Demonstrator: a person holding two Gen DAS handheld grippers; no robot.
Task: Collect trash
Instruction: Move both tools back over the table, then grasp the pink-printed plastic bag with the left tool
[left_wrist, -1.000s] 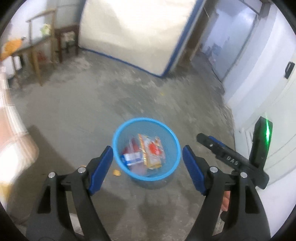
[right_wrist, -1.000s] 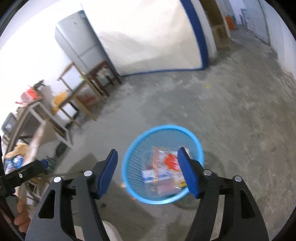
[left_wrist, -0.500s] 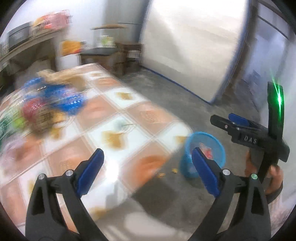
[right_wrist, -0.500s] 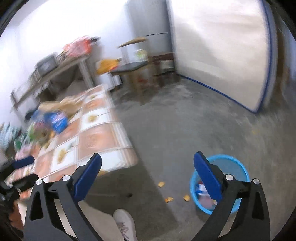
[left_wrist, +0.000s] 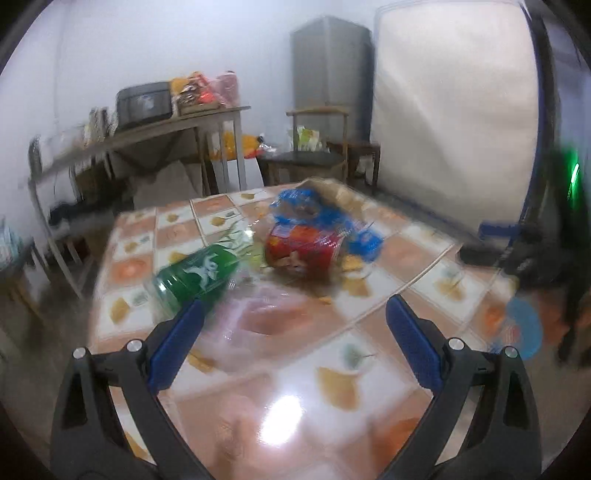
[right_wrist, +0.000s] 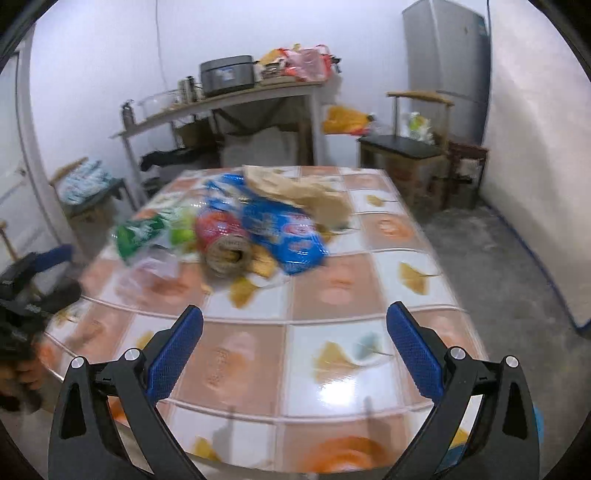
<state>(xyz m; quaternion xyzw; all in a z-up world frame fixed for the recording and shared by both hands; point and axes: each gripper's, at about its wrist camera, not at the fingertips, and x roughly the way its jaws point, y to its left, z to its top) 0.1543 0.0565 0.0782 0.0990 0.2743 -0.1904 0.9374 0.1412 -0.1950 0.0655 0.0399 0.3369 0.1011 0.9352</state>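
Observation:
A pile of trash lies on the tiled table (left_wrist: 369, 354): a green bottle (left_wrist: 195, 277), a red can or packet (left_wrist: 303, 247), a blue wrapper (left_wrist: 325, 214) and a clear plastic piece (left_wrist: 255, 314). In the right wrist view the same pile shows: green bottle (right_wrist: 138, 230), red can (right_wrist: 221, 240), blue wrapper (right_wrist: 284, 229), brown paper bag (right_wrist: 303, 192). My left gripper (left_wrist: 295, 343) is open and empty over the table (right_wrist: 332, 288), short of the pile. My right gripper (right_wrist: 295, 347) is open and empty above the table's near part. The blue trash basket (left_wrist: 522, 332) stands on the floor at the right.
A long bench (right_wrist: 221, 99) with a black box and bags stands at the back wall. A grey fridge (right_wrist: 447, 55), a dark stool (right_wrist: 402, 147) and a white panel (left_wrist: 454, 122) stand to the right. The floor right of the table is bare concrete (right_wrist: 517, 280).
Both grippers have swung up and left from the blue basket on the floor to the table with the trash pile. Both stayed open and empty.

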